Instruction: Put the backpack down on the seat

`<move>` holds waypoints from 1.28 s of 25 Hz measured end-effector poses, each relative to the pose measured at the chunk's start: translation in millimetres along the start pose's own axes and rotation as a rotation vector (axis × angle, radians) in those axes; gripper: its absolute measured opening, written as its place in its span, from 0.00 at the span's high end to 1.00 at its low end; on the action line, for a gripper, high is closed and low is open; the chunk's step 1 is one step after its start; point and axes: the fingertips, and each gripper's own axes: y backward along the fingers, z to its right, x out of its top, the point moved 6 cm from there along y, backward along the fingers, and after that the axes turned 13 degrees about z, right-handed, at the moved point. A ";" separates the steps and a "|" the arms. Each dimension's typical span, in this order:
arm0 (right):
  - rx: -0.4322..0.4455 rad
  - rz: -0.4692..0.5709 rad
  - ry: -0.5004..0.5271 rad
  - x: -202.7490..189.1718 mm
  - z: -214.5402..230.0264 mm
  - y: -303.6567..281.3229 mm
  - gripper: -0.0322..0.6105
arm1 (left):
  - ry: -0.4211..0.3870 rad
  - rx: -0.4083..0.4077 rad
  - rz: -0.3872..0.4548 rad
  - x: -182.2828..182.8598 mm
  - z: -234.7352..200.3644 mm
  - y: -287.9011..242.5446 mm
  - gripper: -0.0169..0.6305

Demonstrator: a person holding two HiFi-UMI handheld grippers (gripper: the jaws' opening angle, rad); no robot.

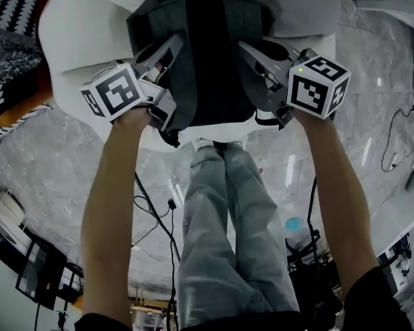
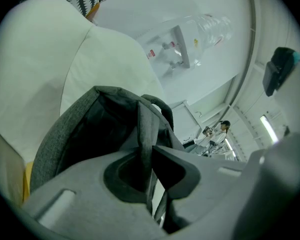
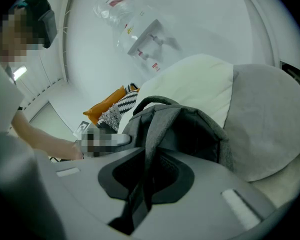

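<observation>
Clamping a strap (image 2: pixel 145 129) each, left gripper (image 1: pixel 167 50) and right gripper (image 1: pixel 252 52) hold the backpack (image 1: pixel 210 54), its seat (image 1: pixel 76 33) contact hidden.

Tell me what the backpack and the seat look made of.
The backpack: grey woven fabric, matte, going by the flecked weave; likely synthetic. The seat: white upholstery, smooth and matte, softly rounded like padded cushions; fabric or leather, I cannot tell.

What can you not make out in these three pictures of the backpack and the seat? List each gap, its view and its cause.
Head view: whether the backpack rests on the white seat; its own body hides the underside.
Left gripper view: the backpack's lower half, behind the left gripper.
Left gripper view: the water dispenser labels, too small.
</observation>
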 end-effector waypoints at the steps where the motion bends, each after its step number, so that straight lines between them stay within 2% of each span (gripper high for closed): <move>1: -0.010 -0.003 -0.001 -0.4 3.2 -1.7 0.89 | 0.004 0.005 -0.004 -0.3 -3.0 -2.9 0.92; 9: -0.061 -0.023 0.011 -3.2 32.1 -26.2 0.89 | 0.004 0.087 0.034 4.7 -22.8 -19.6 0.91; 16: -0.157 -0.049 -0.032 -13.0 58.3 -40.0 0.89 | -0.023 0.181 0.019 -2.0 -43.3 -23.8 0.88; 20: -0.209 -0.027 -0.112 -23.0 70.6 -48.1 0.88 | -0.021 0.216 0.013 -4.0 -51.3 -28.4 0.87; 25: -0.270 -0.024 -0.135 -29.3 79.7 -54.2 0.87 | -0.103 0.240 -0.070 -2.9 -62.3 -24.1 0.82; 27: -0.299 -0.046 -0.127 -29.5 81.3 -57.4 0.87 | -0.103 0.247 -0.094 -5.2 -65.1 -20.8 0.81; 30: -0.309 -0.058 -0.122 -28.3 78.1 -56.1 0.85 | -0.106 0.256 -0.099 -8.5 -61.6 -11.0 0.81; 32: -0.305 -0.038 -0.115 -26.4 77.0 -51.4 0.83 | -0.159 0.260 -0.098 -5.3 -53.1 -4.8 0.84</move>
